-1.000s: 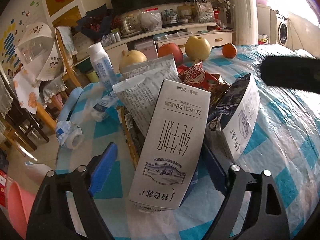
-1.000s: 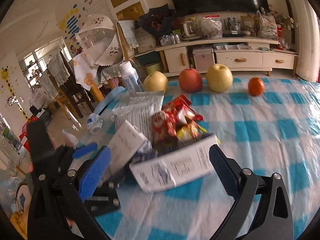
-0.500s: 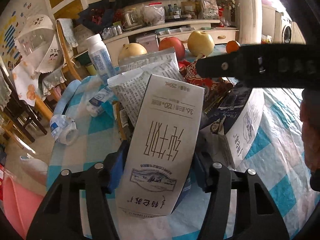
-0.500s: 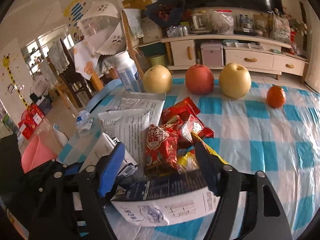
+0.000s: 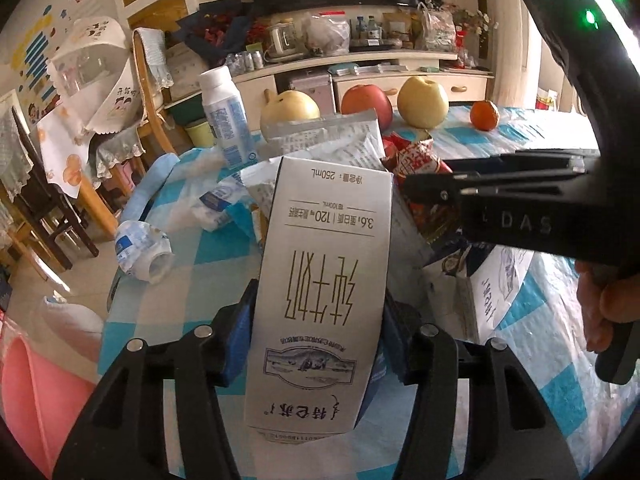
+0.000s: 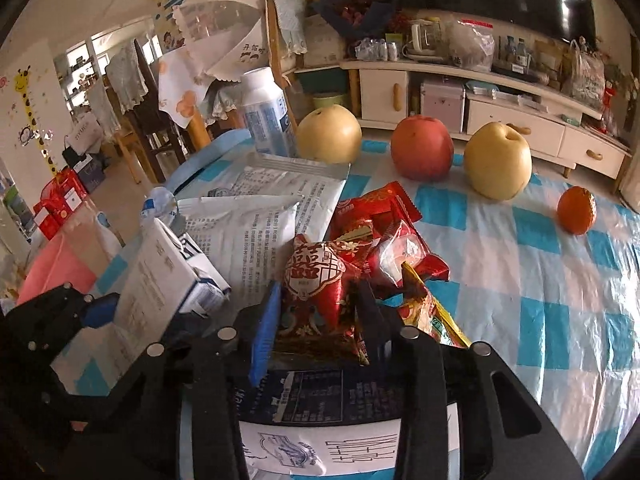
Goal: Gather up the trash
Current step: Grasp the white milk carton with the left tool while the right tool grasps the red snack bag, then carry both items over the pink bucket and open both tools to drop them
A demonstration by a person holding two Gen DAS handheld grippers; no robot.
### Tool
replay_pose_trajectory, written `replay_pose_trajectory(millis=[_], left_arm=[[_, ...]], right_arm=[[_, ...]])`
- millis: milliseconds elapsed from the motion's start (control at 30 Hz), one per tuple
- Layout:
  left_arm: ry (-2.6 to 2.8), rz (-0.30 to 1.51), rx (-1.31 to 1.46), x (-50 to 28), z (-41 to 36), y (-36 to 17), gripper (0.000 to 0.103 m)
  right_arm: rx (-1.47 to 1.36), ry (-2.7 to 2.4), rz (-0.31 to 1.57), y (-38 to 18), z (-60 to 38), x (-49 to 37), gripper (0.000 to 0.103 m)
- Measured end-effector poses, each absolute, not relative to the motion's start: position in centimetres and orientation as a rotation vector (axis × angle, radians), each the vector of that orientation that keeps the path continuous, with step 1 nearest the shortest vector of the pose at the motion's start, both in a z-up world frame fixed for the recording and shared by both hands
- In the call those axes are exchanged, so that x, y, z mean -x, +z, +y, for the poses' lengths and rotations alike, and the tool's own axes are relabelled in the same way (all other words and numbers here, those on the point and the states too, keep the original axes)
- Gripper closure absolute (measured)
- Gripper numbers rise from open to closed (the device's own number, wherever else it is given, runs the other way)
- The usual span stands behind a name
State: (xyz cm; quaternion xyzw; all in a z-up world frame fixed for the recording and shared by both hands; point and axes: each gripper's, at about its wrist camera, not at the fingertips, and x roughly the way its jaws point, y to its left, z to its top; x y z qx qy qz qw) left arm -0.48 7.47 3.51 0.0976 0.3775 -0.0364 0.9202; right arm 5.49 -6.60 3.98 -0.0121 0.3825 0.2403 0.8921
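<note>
On checked table [image 6: 520, 280], milk carton [image 5: 324, 288] in left claw [image 5: 316, 344], wrapper [image 6: 320, 288] in right claw [image 6: 316, 316]

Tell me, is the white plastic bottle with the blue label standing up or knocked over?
Standing up. The white plastic bottle with the blue label is upright near the checked tablecloth's far edge, cap on top, beside the yellow pear.
</note>
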Motion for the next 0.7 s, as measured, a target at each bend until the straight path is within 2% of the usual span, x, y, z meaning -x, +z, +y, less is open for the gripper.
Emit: replay_pose_trajectory(millis=[167,700], left_arm=[[-0.062,0.761,-0.155,0.6,8.6,4.1,0.047],[0.063,0.678,-0.057,2.6,14.1,7.2,0.047]], right_arm=[[0.057,0.497,0.77,3.9,-6.4,-5.3,0.07],[-0.005,0.529,0.68,7.6,-5.9,-2.4,0.071]])
